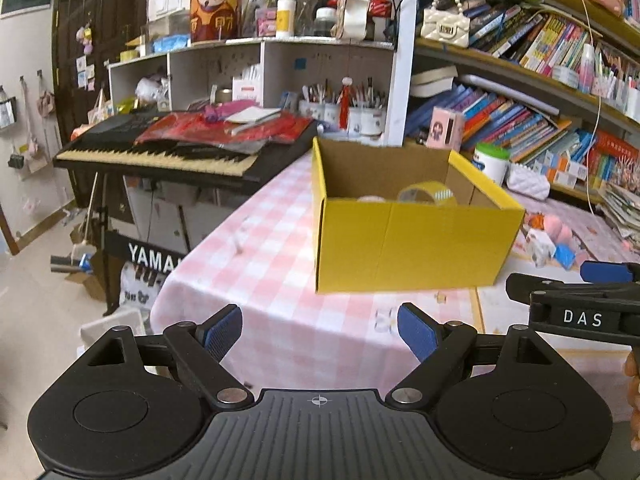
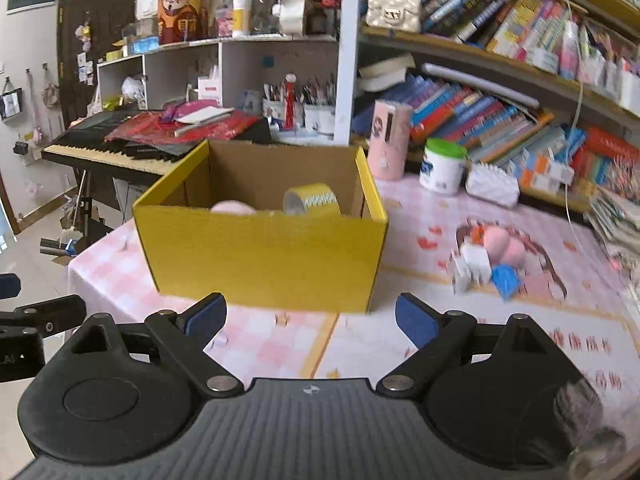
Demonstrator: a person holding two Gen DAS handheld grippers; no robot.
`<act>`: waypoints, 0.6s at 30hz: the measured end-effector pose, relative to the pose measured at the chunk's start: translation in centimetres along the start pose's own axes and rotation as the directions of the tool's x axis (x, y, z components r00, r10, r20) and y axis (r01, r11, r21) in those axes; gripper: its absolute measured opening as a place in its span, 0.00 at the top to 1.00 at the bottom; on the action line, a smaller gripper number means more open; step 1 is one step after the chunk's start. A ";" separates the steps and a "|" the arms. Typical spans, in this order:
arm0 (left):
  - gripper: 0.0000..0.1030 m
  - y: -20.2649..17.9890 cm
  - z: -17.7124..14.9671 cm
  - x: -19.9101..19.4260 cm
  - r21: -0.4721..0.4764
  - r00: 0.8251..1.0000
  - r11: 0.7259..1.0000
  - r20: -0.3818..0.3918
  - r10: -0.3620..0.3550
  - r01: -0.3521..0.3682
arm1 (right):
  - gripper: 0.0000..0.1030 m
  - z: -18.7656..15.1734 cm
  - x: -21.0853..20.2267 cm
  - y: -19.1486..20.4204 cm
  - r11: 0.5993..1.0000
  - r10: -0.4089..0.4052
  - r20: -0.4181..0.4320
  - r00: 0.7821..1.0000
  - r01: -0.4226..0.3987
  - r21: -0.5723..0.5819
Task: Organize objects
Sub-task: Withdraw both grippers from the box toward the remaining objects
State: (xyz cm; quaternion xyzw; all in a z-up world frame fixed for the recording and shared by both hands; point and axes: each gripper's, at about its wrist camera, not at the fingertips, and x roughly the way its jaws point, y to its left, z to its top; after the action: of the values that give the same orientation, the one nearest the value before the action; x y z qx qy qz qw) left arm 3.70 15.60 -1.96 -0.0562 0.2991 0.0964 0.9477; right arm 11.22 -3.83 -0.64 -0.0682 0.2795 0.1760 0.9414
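- While both point at the yellow box [image 2: 264, 256], the left gripper [image 1: 320, 334] and right gripper [image 2: 310, 320] gape, empty.
- Inside: 1 tape roll [image 2: 312, 200].

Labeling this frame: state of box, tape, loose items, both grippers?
yellow box: open-topped, upright on table
tape roll: inside box, on edge
small items: loose on table, outside box
left gripper: open, empty
right gripper: open, empty
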 end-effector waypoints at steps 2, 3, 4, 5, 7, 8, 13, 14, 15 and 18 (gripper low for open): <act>0.15 0.3 -0.6 -0.4 0.002 1.000 1.000 -0.018 -0.003 0.003 | 0.11 -0.8 -0.5 0.4 1.000 -0.006 -0.017 1.000 0.006 0.001; 0.15 0.3 -0.8 -0.5 0.005 1.000 1.000 -0.024 -0.003 0.003 | 0.10 -1.2 -0.8 0.5 1.000 -0.009 -0.021 1.000 0.009 0.000; 0.15 0.3 -1.1 -0.7 0.010 1.000 1.000 -0.027 -0.003 0.004 | 0.09 -1.6 -1.0 0.7 1.000 -0.010 -0.022 1.000 0.010 -0.001; 0.15 0.4 -1.4 -0.9 0.015 1.000 1.000 -0.031 -0.004 0.005 | 0.09 -1.8 -1.3 0.9 1.000 -0.011 -0.021 1.000 0.011 -0.002; 0.15 0.4 -1.7 -1.1 0.024 0.999 1.000 -0.039 -0.007 0.008 | 0.08 -2.2 -1.7 1.0 1.000 -0.012 -0.020 1.000 0.012 -0.001; 0.15 0.4 -1.9 -1.2 0.026 0.999 1.000 -0.043 -0.010 0.011 | 0.08 -2.4 -1.9 1.1 1.000 -0.013 -0.022 1.000 0.013 -0.001; 0.15 0.0 -2.3 -1.1 0.037 0.997 0.999 -0.070 -0.034 0.036 | 0.07 -3.3 -2.5 0.9 0.999 -0.031 -0.044 0.999 0.031 0.009; 0.15 -0.2 -2.4 -1.1 0.039 0.996 0.998 -0.075 -0.041 0.044 | 0.07 -3.4 -2.6 0.7 0.999 -0.039 -0.048 0.998 0.039 0.013; 0.15 -0.4 -2.4 -1.0 0.041 0.996 0.998 -0.080 -0.049 0.052 | 0.07 -3.5 -2.7 0.5 0.999 -0.046 -0.049 0.998 0.047 0.018; 0.15 -1.1 -2.4 -0.8 0.055 0.993 0.995 -0.086 -0.076 0.081 | 0.07 -3.9 -3.1 -0.3 0.996 -0.075 -0.056 0.996 0.077 0.040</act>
State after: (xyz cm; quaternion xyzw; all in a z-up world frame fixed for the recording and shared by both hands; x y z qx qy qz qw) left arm 1.98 14.04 -3.44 -0.0442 0.3390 0.0479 0.9385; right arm 6.92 -5.90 -2.20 -0.0636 0.3059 0.1321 0.9407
